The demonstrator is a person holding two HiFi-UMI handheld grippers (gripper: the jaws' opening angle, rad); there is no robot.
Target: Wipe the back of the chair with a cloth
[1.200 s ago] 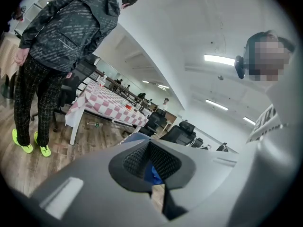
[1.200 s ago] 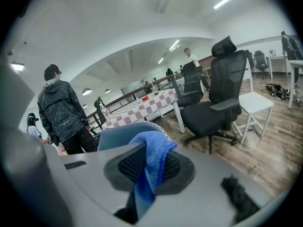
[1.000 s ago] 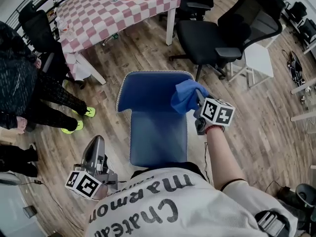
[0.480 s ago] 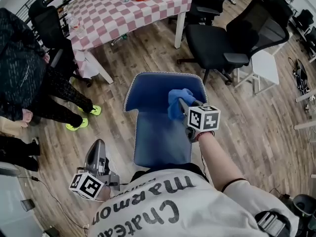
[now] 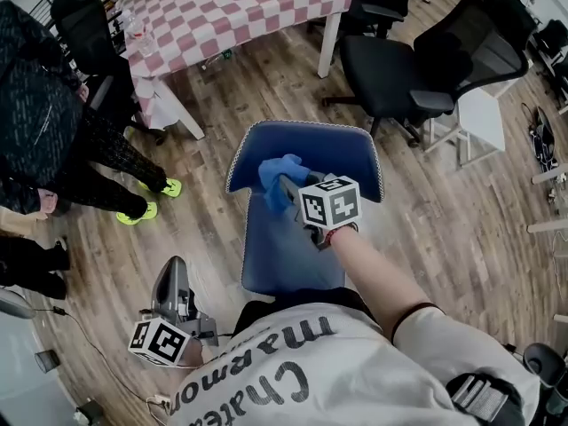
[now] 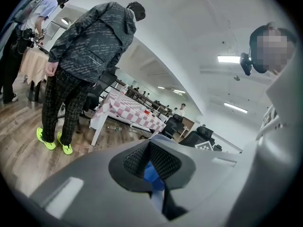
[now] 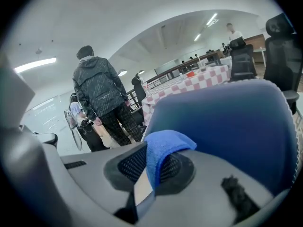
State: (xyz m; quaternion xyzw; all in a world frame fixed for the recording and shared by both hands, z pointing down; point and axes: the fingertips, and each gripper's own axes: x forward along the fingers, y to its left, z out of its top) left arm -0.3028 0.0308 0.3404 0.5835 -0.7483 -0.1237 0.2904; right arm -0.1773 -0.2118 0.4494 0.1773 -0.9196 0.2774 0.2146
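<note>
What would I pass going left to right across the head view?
Person in the dark jacket → neon-yellow shoes → blue chair, with the right claw holding the blue cloth over its back → black office chair.

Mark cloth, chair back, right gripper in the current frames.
cloth (image 5: 275, 174), head view, bunched blue fold ahead of the jaws.
chair back (image 7: 236, 122), right gripper view, middle of the blue panel.
right gripper (image 7: 150, 169), right gripper view, where its jaws clamp the cloth.
</note>
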